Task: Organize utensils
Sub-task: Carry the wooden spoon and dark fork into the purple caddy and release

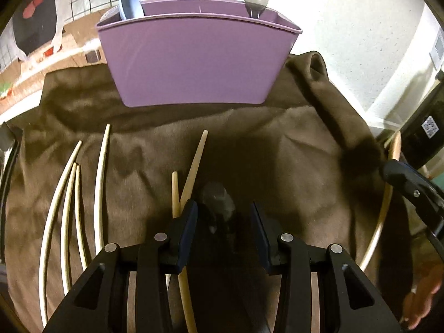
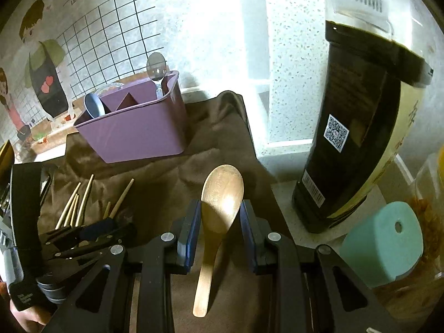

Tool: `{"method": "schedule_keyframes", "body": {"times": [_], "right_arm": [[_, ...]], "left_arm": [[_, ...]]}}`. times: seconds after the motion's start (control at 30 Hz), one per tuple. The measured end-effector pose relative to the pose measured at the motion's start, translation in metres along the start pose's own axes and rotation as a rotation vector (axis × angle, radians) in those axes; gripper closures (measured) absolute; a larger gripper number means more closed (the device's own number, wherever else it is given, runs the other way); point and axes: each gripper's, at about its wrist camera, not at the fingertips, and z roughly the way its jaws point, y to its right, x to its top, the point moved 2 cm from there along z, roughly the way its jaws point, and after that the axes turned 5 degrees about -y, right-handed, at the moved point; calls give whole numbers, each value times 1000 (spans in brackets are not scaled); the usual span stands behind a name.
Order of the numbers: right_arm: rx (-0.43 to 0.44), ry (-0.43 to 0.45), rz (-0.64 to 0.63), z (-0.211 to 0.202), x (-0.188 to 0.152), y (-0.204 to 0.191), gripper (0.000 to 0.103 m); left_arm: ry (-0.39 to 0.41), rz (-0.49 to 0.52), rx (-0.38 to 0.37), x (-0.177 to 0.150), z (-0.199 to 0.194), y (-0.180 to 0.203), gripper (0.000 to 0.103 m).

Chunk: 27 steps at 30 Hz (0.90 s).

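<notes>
The purple caddy (image 2: 133,127) stands on the brown cloth (image 2: 172,177), a blue spoon (image 2: 93,106) in its left compartment and a clear spoon (image 2: 156,69) upright at the right end (middle compartments look bare). The right gripper (image 2: 220,216) pinches a wooden spoon (image 2: 219,202) between its fingers. The left gripper (image 1: 224,216) hangs released over loose chopsticks (image 1: 100,183).

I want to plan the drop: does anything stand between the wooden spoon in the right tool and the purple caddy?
Nothing visible does. The wooden spoon sits between the right tool's pads, and only bare brown cloth lies between it and the purple caddy. The chopsticks lie off to the left.
</notes>
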Motion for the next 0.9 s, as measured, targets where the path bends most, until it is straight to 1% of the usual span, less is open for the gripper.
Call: {"method": "schedule_keyframes", "body": {"times": [0.17,0.27,0.3,0.33,0.47,0.53,0.6,0.67,0.8,0.9], "right_arm": [[-3,-5,-3,2,0,-2,77],[-11,0,-11,1,-1,-4,77],[-11,3,-14,0,-1,-4,77],[-11,5,-16,-1,-1,-5,77],[-5,13,-29,-5,-1,-10,77],[0,16,-42,-8,-2,-14,77],[8,18,-51,-10,-3,-18,77],[17,21,-56,-12,-4,-20,77],[38,23,-63,-15,-5,-27,77],[57,22,-68,-19,-5,-32,78]], "left_arm": [[4,-32,48,8,5,3,62],[10,-18,65,11,8,6,64],[13,-12,68,14,12,11,67],[17,-3,69,14,12,10,68],[10,-10,4,8,2,2,69],[20,-21,-36,6,-6,-3,69],[47,-23,-69,2,-19,-9,69],[92,-9,-90,0,-36,-13,69],[161,8,-125,-7,-69,-21,69],[206,1,-138,-8,-90,-28,69]]}}
